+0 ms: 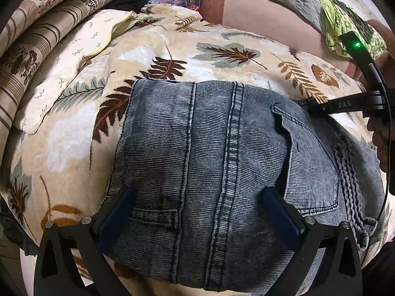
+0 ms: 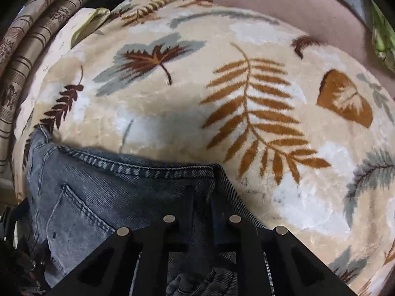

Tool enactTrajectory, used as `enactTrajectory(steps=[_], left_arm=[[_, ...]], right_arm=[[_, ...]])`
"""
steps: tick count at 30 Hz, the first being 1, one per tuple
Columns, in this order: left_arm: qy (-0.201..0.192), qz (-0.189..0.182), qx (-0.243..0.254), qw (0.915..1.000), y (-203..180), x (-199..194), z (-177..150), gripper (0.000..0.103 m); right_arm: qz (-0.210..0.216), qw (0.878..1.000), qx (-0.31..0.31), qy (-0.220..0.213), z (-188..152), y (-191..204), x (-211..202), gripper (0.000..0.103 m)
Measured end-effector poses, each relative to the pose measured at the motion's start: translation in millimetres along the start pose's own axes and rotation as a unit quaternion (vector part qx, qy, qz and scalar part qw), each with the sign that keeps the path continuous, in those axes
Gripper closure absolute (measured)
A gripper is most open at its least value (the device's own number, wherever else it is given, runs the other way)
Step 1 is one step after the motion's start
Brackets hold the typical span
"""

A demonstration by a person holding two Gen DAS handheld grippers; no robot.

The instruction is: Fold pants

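Grey-blue denim pants (image 1: 222, 167) lie folded into a compact stack on a leaf-patterned blanket (image 1: 197, 49), back pocket facing up at the right. My left gripper (image 1: 197, 212) is open, its blue-padded fingers (image 1: 113, 217) spread wide just over the near part of the stack, holding nothing. My right gripper (image 1: 318, 107) reaches in from the right at the stack's far right corner. In the right wrist view the right gripper (image 2: 202, 197) is shut on a fold of the pants (image 2: 111, 187) at the hem edge.
A cream pillow (image 1: 69, 74) and striped bedding (image 1: 37, 37) lie at the left. A pinkish sheet (image 1: 259, 14) and a green patterned cloth (image 1: 345, 29) lie at the back right. The blanket (image 2: 246, 98) stretches beyond the pants.
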State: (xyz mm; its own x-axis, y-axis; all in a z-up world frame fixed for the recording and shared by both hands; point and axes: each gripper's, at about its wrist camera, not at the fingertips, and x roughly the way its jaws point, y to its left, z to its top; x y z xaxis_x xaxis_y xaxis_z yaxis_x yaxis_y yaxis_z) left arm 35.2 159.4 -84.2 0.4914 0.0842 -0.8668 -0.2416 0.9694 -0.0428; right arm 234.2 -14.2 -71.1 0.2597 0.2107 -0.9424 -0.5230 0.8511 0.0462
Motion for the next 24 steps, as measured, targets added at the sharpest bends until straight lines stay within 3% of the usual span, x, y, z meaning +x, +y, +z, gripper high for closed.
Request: enactTrajectory(steps=[3, 4, 5, 7, 9, 11, 15, 17, 18, 19, 21, 24], left_arm=[[-0.002, -0.004, -0.015, 0.9999, 2, -9, 1, 0.000], [-0.002, -0.002, -0.017, 0.9999, 2, -8, 0, 0.000], [0.006, 0.006, -0.012, 0.9999, 0, -2, -1, 0.000], [0.003, 0.012, -0.001, 0.9999, -2, 2, -1, 0.000], [0.011, 0.009, -0.004, 0.9999, -1, 3, 2, 0.000], [0.013, 0.009, -0.005, 0.9999, -1, 4, 4, 0.000], [0.008, 0.014, -0.005, 0.9999, -2, 4, 3, 0.000], [0.009, 0.013, -0.005, 0.9999, -2, 4, 4, 0.000], [0.010, 0.014, -0.003, 0.9998, -3, 4, 4, 0.000], [0.011, 0.014, -0.002, 0.9998, -3, 4, 4, 0.000], [0.009, 0.008, -0.004, 0.9999, 0, 4, 3, 0.000], [0.009, 0.013, -0.005, 0.9999, -2, 5, 4, 0.000]], right_arm=[[0.019, 1.000, 0.010, -0.023, -1, -2, -10, 0.088], [0.027, 0.999, 0.023, -0.021, -3, -11, -8, 0.081], [0.037, 0.998, 0.050, -0.011, -6, -23, 1, 0.064], [0.064, 0.995, 0.068, -0.014, -9, -33, 4, 0.061], [0.046, 0.996, 0.079, -0.018, -11, -34, -9, 0.049], [0.027, 0.995, 0.084, -0.054, -14, -32, -38, 0.049], [0.080, 0.992, 0.074, -0.069, -31, -18, -65, 0.049], [0.065, 0.996, 0.057, -0.030, -36, -14, -40, 0.048], [0.043, 0.997, 0.064, 0.030, -40, -21, -8, 0.048], [0.056, 0.995, 0.081, 0.021, -40, -29, 3, 0.048], [0.055, 0.992, 0.113, 0.007, -36, -30, -14, 0.049], [0.045, 0.996, 0.069, -0.025, -30, -7, -47, 0.049]])
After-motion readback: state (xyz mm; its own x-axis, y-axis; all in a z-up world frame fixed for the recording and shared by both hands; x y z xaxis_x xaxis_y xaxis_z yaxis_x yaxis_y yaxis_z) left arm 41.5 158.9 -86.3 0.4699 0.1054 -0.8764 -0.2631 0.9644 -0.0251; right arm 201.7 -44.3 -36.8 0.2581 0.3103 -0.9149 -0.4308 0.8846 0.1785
